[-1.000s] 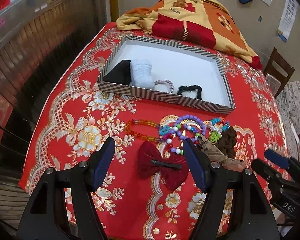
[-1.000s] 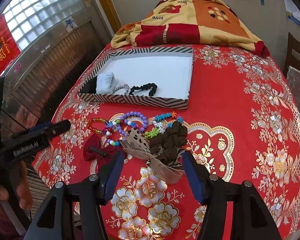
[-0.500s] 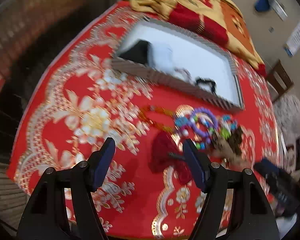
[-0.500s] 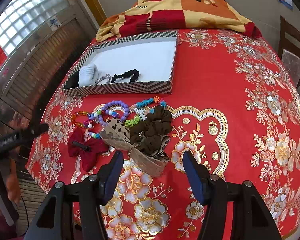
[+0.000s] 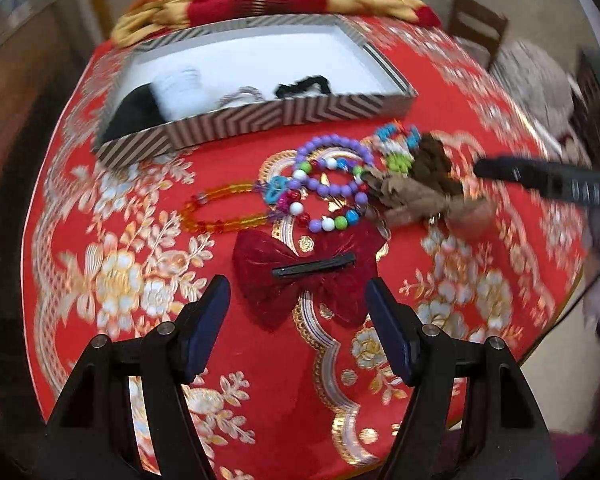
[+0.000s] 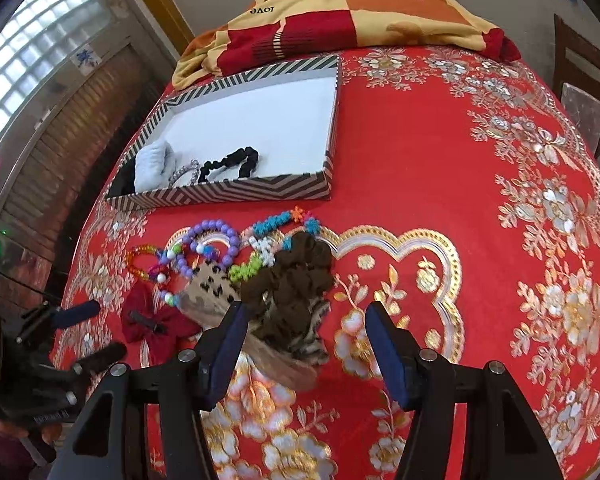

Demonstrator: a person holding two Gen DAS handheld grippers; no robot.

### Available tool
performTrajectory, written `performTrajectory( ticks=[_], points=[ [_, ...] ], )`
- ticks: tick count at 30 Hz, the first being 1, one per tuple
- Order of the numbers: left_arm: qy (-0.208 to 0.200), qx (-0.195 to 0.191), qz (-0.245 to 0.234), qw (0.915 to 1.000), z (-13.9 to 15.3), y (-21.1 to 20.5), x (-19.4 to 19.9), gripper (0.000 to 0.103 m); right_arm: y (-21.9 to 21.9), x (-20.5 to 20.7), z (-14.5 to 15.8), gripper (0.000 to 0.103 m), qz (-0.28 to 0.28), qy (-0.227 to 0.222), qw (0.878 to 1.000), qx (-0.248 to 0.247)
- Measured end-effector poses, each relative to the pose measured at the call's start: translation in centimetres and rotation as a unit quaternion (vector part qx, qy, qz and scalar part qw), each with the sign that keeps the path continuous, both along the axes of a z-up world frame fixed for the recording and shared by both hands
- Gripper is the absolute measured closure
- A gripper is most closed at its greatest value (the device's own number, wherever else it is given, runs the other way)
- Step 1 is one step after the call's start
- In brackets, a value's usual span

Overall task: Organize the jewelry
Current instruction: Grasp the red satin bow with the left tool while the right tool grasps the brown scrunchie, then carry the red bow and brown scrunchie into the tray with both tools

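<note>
Left wrist view shows the dark red velvet bow hair clip (image 5: 306,276) far larger and closer than a second ago, and the striped cardboard box with a white floor (image 5: 284,114) now sits rotated the other way across the red tablecloth with gold flowers (image 5: 112,268). The left gripper (image 5: 298,304) has its jaws apart and empty; the bow lies between and just beyond the blue fingertips (image 5: 216,296), not touching them. In the right wrist view, the brown ruffled scrunchie on a leopard-print bow (image 6: 296,280) has drawn nearer too. The right gripper (image 6: 306,322) stands open, with the bow's lower end between its fingers (image 6: 380,328), close to the left-hand one. Purple bead bracelets (image 5: 332,184) lie between box and bows.
</note>
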State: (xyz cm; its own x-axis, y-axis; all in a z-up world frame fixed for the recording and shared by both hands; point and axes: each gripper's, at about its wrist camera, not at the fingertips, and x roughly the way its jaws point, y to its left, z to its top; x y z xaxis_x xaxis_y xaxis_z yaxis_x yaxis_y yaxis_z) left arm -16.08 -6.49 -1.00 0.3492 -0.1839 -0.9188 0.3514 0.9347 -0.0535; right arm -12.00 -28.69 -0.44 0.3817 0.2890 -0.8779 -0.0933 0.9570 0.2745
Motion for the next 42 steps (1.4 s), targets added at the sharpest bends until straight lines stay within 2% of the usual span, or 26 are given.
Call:
performTrajectory(
  ticks=[6, 11, 14, 15, 16, 17, 18, 19, 21, 22, 27, 32, 37, 42],
  points=[
    [0.004, 0.029, -0.063, 0.9976, -1.6, -1.1, 1.2, 0.033, 1.1, 1.9, -1.5, 0.044, -0.002, 0.019, 1.000, 0.001],
    [0.014, 0.031, -0.105, 0.9939, -2.6, -1.9, 1.8, 0.033, 2.1, 2.7, -2.8, 0.044, -0.001, 0.029, 1.000, -0.007],
    [0.030, 0.021, -0.113, 0.9929, -3.3, -2.0, 2.1, 0.033, 2.4, 2.7, -3.4, 0.045, 0.002, 0.030, 0.999, -0.010],
    [0.034, 0.016, -0.112, 0.9930, -3.3, -2.0, 2.3, 0.033, 2.4, 2.7, -3.5, 0.050, 0.002, 0.028, 1.000, -0.009],
    [0.038, 0.008, -0.110, 0.9931, -3.4, -1.9, 2.5, 0.038, 2.4, 2.6, -3.7, 0.060, 0.003, 0.025, 1.000, -0.006],
    [0.043, -0.003, -0.107, 0.9933, -3.4, -1.7, 2.6, 0.051, 2.3, 2.6, -3.8, 0.064, 0.002, 0.024, 1.000, 0.000],
    [0.048, -0.007, -0.103, 0.9935, -3.6, -1.6, 2.7, 0.058, 2.0, 2.5, -3.9, 0.068, -0.001, 0.025, 1.000, 0.011],
    [0.053, -0.011, -0.100, 0.9935, -3.8, -1.5, 2.8, 0.060, 1.9, 2.5, -3.9, 0.076, -0.002, 0.023, 1.000, 0.016],
    [0.055, -0.021, -0.092, 0.9940, -3.7, -1.2, 2.8, 0.060, 1.6, 2.3, -3.9, 0.080, 0.003, 0.022, 0.999, 0.024],
    [0.053, -0.022, -0.087, 0.9945, -3.6, -1.2, 2.6, 0.061, 1.6, 2.1, -3.7, 0.087, 0.006, 0.018, 1.000, 0.020],
    [0.057, -0.043, -0.063, 0.9955, -2.6, 0.4, 1.3, 0.061, 0.7, 0.9, -2.3, 0.087, 0.011, 0.002, 1.000, 0.015],
    [0.047, -0.071, -0.039, 0.9956, -0.1, 1.2, 0.0, 0.061, -0.3, -0.2, -0.3, 0.087, 0.015, -0.020, 1.000, 0.014],
    [0.026, -0.088, -0.013, 0.9957, 2.5, 1.7, -0.4, 0.061, -0.7, -0.9, 2.6, 0.087, 0.025, -0.051, 0.998, 0.015],
    [-0.009, -0.082, 0.007, 0.9965, 4.8, 1.6, 1.2, 0.061, -0.5, -0.3, 5.6, 0.087, 0.032, -0.084, 0.996, 0.025]
  ],
)
